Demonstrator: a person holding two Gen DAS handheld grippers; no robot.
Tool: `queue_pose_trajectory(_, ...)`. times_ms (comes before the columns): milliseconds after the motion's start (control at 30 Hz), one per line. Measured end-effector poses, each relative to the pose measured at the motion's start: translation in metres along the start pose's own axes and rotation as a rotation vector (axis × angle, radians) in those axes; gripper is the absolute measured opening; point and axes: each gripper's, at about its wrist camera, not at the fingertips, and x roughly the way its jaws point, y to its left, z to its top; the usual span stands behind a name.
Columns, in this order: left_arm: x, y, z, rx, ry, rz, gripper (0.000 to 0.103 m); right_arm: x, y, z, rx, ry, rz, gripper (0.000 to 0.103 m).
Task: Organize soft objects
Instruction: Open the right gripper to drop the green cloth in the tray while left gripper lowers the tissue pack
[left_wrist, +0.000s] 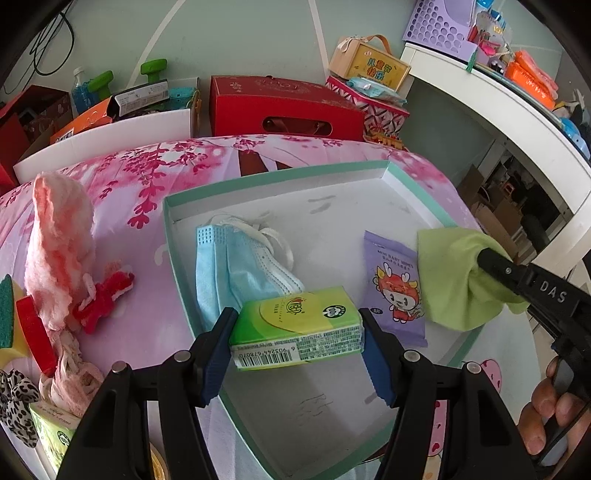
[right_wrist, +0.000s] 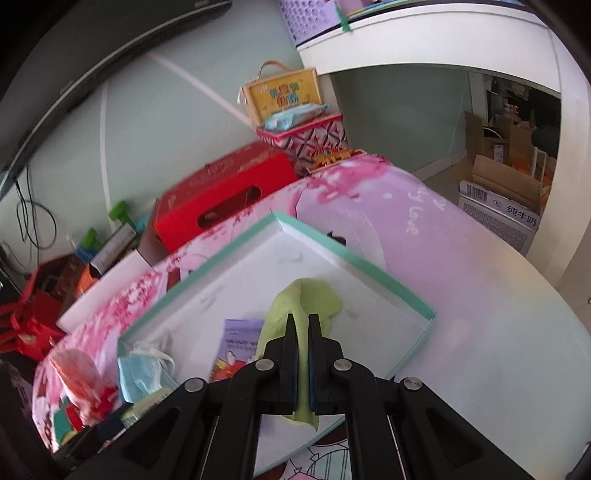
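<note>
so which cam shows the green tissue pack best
The left wrist view: the tissue pack sits centred and sharp between the left gripper fingers, label and barcode readable. The right wrist view shows only a blurred sliver of it at the lower left.

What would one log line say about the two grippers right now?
left gripper: shut on green tissue pack | right gripper: shut on lime-green cloth | both above mint-rimmed white tray

Each gripper (left_wrist: 297, 345) is black plastic with blue ribbed pads, silver screws and white "DAS" lettering.
</note>
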Motion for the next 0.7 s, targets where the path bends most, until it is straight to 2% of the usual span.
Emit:
queue_pose_trajectory(167,0.008,0.005,-0.002,-0.010,0.040,0.026,0.066,0.008,0.006,-0.004,-0.044,0.039,-0.039,0.006)
queue_pose_trajectory(467,0.008,0.010,-0.002,-0.007,0.027,0.042,0.066,0.009,0.012,-0.004,-0.086,0.060,-0.080,0.008)
queue_pose_trajectory(533,0.009,0.010,-0.002,-0.004,0.025,0.045,0.066,0.010,0.013,-0.004,-0.103,0.070,-0.097,0.017)
queue_pose_trajectory(600,0.008,0.010,-0.001,-0.002,0.025,0.043,0.066,0.009,0.015,-0.003,-0.115,0.071,-0.114,0.034)
queue_pose_trajectory(700,0.007,0.009,-0.001,-0.007,0.040,0.028,0.066,0.003,0.017,-0.002,-0.124,0.059,-0.109,0.042)
